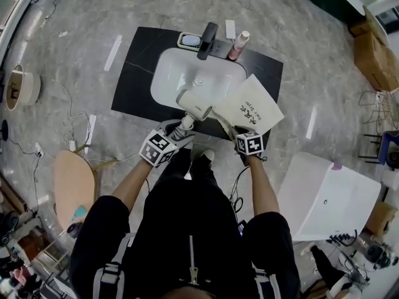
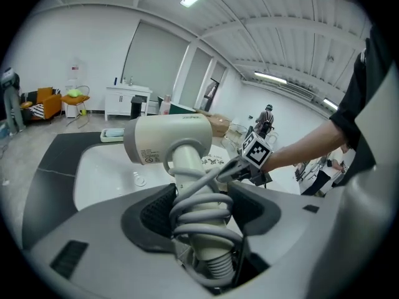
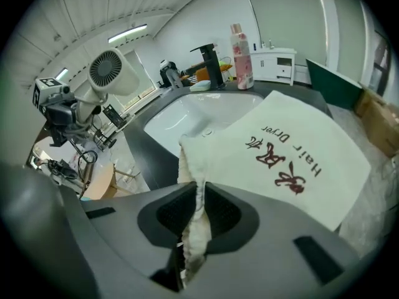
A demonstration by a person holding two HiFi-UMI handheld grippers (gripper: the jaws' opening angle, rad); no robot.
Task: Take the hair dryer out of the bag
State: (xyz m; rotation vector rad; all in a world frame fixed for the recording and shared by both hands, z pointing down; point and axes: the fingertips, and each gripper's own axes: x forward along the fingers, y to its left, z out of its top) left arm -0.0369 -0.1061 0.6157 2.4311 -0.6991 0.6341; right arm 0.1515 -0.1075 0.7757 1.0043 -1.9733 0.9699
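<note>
**Plastic, cloth and gloss**

The hair dryer (image 2: 168,139) is smooth cream plastic, its coiled cord (image 2: 201,199) grey and rubbery. The bag (image 3: 293,161) is matt off-white cloth. The sink (image 1: 171,67) gleams white against the dark matt desk (image 1: 134,80).

wear: black short-sleeved top (image 1: 168,229), front zip (image 1: 192,254) | left gripper (image 1: 182,128), right gripper (image 1: 230,132): grey, black-white marker cubes (image 1: 156,148)

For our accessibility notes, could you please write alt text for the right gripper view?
The right gripper pinches the edge of a cream bag printed Hair Dryer, beside a white sink; at left, the left gripper holds the hair dryer.
</note>
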